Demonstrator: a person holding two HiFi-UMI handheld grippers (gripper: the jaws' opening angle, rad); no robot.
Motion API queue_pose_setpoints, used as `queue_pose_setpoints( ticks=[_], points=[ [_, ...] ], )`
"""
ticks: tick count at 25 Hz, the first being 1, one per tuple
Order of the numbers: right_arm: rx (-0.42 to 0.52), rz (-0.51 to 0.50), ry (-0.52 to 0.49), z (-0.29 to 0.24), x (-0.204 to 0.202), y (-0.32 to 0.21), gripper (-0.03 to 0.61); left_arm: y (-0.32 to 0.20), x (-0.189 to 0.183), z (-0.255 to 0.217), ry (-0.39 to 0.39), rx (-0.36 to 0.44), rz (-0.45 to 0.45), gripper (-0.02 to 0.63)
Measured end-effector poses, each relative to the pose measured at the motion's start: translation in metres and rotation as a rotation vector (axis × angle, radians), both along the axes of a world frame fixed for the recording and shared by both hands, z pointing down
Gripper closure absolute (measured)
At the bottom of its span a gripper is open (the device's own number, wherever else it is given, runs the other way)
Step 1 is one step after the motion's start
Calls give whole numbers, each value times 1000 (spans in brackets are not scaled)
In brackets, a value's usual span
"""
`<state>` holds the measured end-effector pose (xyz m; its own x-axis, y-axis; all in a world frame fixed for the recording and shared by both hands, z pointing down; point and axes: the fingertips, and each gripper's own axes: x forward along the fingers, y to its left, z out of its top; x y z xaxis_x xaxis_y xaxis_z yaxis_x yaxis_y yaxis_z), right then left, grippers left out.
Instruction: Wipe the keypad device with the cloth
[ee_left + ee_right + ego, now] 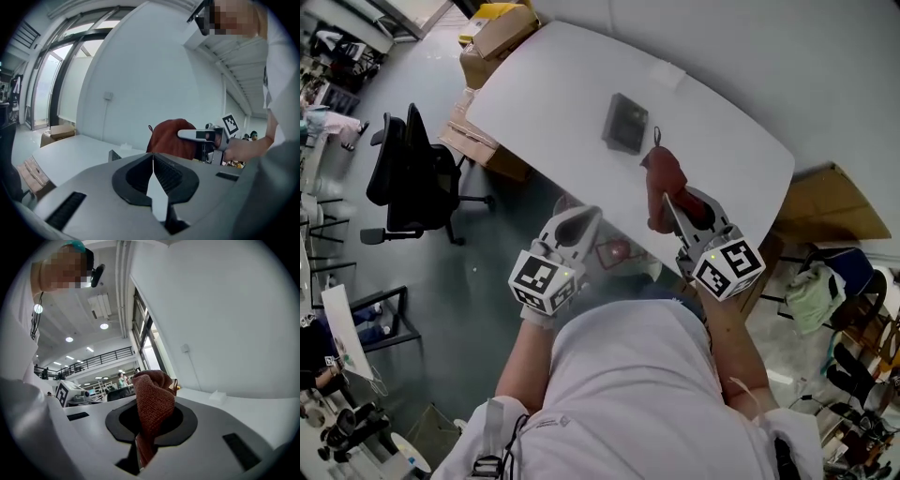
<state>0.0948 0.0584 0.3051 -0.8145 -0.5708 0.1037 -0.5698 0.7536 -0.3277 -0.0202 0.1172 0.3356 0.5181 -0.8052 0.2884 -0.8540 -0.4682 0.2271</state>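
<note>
**Cloth.** The cloth (662, 180) is a rust-brown woven piece, soft, limp and light by the look of it. The jaws of the right gripper (668, 202) are clamped on its lower part. The rest stands bunched beyond the tips, right of centre in the head view, over the table (553, 84). The loose bunch should flatten under pressure, and the grip appears sufficient for wiping.

**Keypad device.** The keypad device (626, 123) is a small, dark, flat unit lying on the table at upper centre of the frame. It is near the cloth but apart from it. It looks rigid and light, and the table top looks smooth, so it may well slide under a wiping stroke. Bracing it at an edge, away from the keys, would be advisable.

**Left gripper.** The left gripper (580, 218) has its jaws together with nothing between them. It sits off the near table edge, at lower centre of the frame, well apart from the device.

**Surroundings.**
- A small pale item (668, 75) lies on the table above and right of the device, clear of the wiping area.
- Cardboard boxes (500, 33) stand at top left, and an office chair (417, 173) stands at left. Both are off the table.

**Obstructions.** Nothing lies between the cloth and the device.
</note>
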Motion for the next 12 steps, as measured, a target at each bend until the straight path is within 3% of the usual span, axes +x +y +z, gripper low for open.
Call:
queue_pose_setpoints(
  ticks=[6,12],
  points=[
    [-49,-45,7,15,14,-19,525,-8,2,5,-32,-25,-78,601],
    [-87,-17,3,29,26,-36,525,-19,-1,15,-59,-56,-100,601]
  ],
)
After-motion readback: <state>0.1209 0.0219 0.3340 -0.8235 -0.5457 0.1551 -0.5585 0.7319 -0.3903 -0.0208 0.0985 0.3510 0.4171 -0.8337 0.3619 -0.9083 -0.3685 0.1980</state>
